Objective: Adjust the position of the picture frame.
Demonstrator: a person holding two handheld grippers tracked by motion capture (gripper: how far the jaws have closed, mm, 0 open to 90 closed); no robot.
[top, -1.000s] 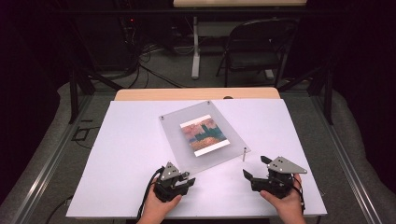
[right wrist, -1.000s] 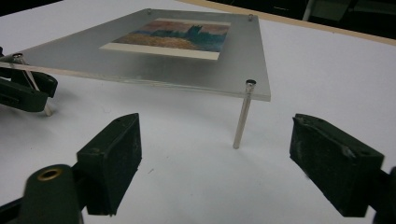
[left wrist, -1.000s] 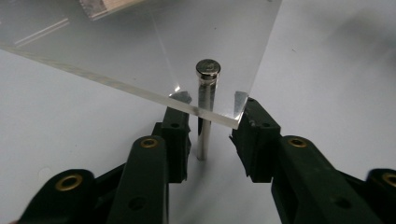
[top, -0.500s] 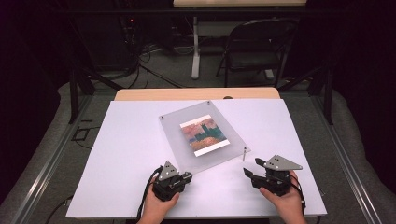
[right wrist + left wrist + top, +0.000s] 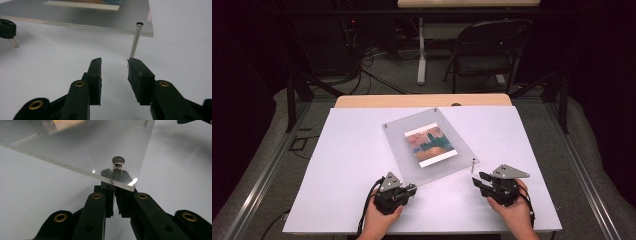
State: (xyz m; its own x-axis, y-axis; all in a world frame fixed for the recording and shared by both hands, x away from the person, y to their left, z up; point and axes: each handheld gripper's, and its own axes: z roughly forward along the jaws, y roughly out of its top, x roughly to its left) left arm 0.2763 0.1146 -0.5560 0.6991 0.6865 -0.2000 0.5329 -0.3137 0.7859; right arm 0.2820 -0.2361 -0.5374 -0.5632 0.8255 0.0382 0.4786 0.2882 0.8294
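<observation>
In the high view, a clear square acrylic panel with a painted print [image 5: 430, 144] lies mid-table on the white table [image 5: 337, 165]. In the left gripper view, the left gripper [image 5: 115, 185] pinches the short silver metal standoff [image 5: 117, 163] under the panel's corner. In the right gripper view, the right gripper [image 5: 114, 62] has its jaws narrowly parted, just beside a thin silver metal post [image 5: 135, 41].

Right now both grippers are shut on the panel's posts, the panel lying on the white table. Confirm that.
Not both. The right gripper is open, its jaws short of the post, as the right gripper view shows. The left gripper is shut on its post under the panel on the white table.
</observation>
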